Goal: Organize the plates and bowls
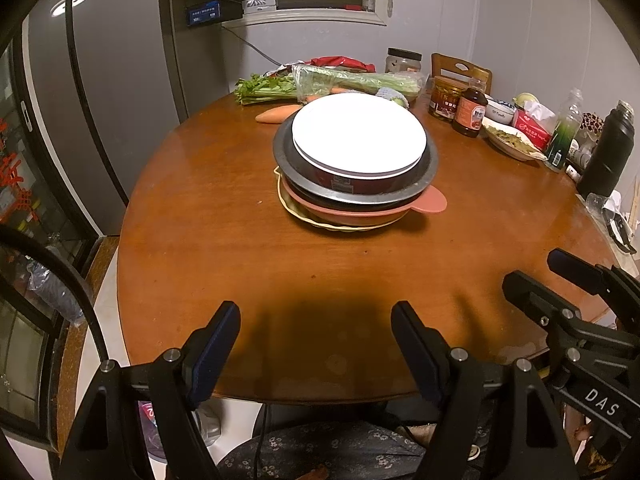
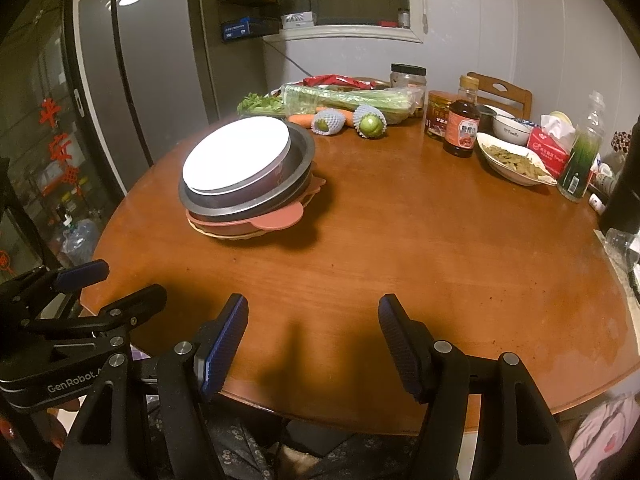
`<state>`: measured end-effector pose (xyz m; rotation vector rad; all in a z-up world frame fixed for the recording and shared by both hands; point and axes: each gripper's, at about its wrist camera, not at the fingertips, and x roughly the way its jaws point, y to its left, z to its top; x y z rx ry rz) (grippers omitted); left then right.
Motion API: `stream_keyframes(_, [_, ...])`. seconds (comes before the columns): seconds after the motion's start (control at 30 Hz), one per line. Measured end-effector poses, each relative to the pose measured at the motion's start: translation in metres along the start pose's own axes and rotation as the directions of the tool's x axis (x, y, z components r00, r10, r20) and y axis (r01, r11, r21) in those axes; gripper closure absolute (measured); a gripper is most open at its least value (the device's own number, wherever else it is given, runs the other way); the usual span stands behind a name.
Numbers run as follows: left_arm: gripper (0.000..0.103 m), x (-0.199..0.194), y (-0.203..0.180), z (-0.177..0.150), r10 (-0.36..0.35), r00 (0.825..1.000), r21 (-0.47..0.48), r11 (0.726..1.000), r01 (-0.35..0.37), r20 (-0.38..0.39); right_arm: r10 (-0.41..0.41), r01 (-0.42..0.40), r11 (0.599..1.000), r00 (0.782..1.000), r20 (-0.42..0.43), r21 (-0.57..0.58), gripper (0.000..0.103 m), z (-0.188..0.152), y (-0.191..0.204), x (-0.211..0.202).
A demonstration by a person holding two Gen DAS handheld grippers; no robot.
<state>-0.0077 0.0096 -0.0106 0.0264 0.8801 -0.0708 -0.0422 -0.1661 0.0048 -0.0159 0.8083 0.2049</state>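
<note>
Stack of plates and bowls [image 1: 354,160]: mid-table [image 1: 240,264], white plate [image 1: 359,133] on top, ahead of both tongs. Left tongs [image 1: 316,328] face it squarely, nearer; right tongs [image 2: 313,322] see it off left. Both spread apart, empty. Right view alone shows two netted fruits [image 2: 352,122] behind stack

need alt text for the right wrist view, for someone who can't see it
A stack of dishes topped by a white plate sits on a round wooden table, left of centre. The open, empty right gripper hovers over the near edge, with the left gripper at lower left. Vegetables, jars and bottles line the far side.
</note>
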Motion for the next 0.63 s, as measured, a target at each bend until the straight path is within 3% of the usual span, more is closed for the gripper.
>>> stream_keyframes(0.63, [0.026, 0.01, 0.011, 0.009, 0.012, 1.0, -0.007, 1.0, -0.012, -0.011, -0.025, 0.025, 1.0, 1.0, 0.0, 0.006, 0.034, 0.004, -0.009, 0.003])
